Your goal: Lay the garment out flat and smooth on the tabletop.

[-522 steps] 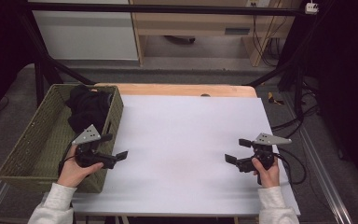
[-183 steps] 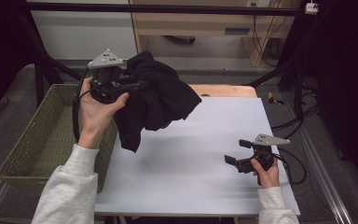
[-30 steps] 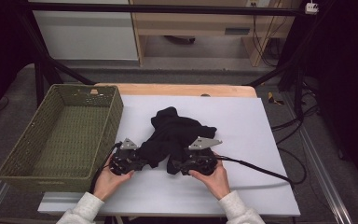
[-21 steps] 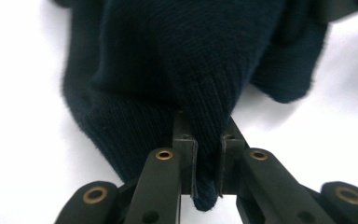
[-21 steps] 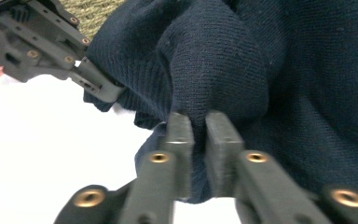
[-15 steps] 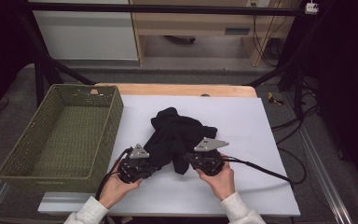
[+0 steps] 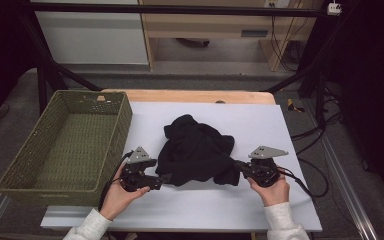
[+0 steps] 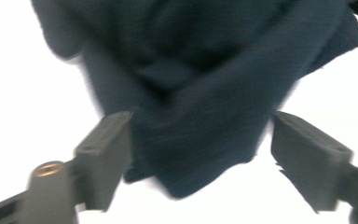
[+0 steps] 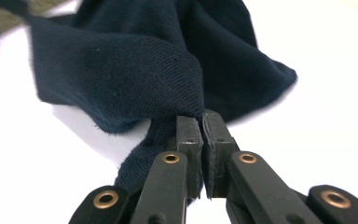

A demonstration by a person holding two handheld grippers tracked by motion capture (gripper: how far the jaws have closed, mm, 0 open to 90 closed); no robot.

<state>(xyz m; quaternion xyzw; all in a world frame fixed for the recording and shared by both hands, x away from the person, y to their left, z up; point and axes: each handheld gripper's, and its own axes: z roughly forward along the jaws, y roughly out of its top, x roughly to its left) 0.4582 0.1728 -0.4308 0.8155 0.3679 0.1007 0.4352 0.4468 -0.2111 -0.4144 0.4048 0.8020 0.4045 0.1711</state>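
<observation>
A crumpled dark navy garment (image 7: 196, 155) lies in the middle of the white table (image 7: 200, 210). My left gripper (image 7: 164, 179) sits at the garment's near left corner. Its jaws have just been opening and now stand wide apart, with a flap of the garment (image 8: 200, 140) lying loose between them. At the garment's near right corner my right gripper (image 7: 239, 169) is shut, pinching a fold of the garment (image 9: 168, 79) between its fingertips (image 9: 189, 135), and has drawn that corner out to the right.
A green woven basket (image 7: 15, 172) stands at the table's left edge, beside my left hand. A cable (image 7: 307, 186) trails right from my right gripper. A wooden strip (image 7: 190, 96) runs along the far edge.
My right gripper has moved right with the garment's corner in it, stretching the cloth. My left gripper has let go of the cloth and its jaws now stand wide.
</observation>
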